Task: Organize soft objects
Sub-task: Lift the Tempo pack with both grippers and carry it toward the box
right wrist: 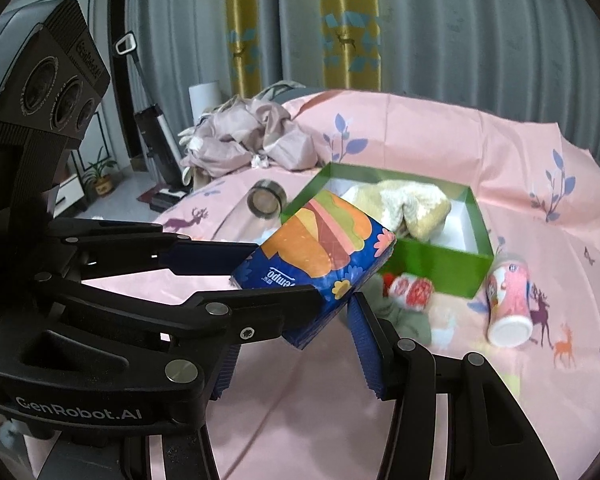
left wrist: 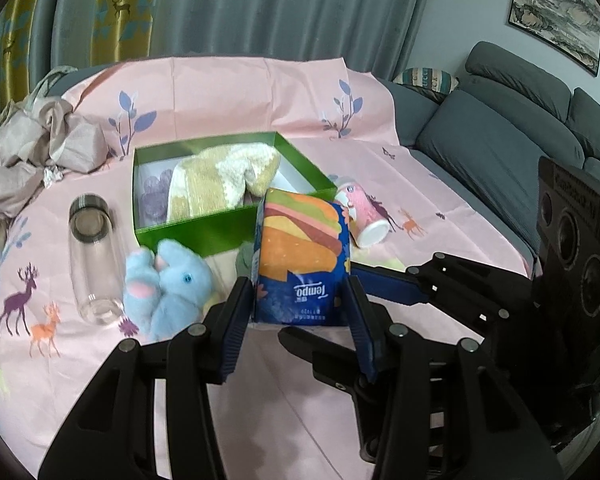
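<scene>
The left gripper (left wrist: pixel 298 302) clamps the tissue pack (left wrist: pixel 302 256) by its two long sides at centre frame, holding it clear of the pink sheet (left wrist: pixel 220 92). The right gripper (right wrist: pixel 292 344) meets the same pack (right wrist: pixel 316 256) from the other side, in the middle of its own view: one blue pad presses the pack's lower corner, though whether the second finger bears on it cannot be told.

The pack looks light and squashy (a film wrapper over paper), so it should give under the pads and could slide on the glossy print. A hold across the narrow sides near the middle seems safest, as corners crumple.

Behind it, the green box (left wrist: pixel 172 232) already holds a yellow knit (left wrist: pixel 220 176). A blue plush (left wrist: pixel 172 284) lies at lower left, beside a glass bottle (left wrist: pixel 92 256). A pink cup (left wrist: pixel 366 216) lies tipped at right.
</scene>
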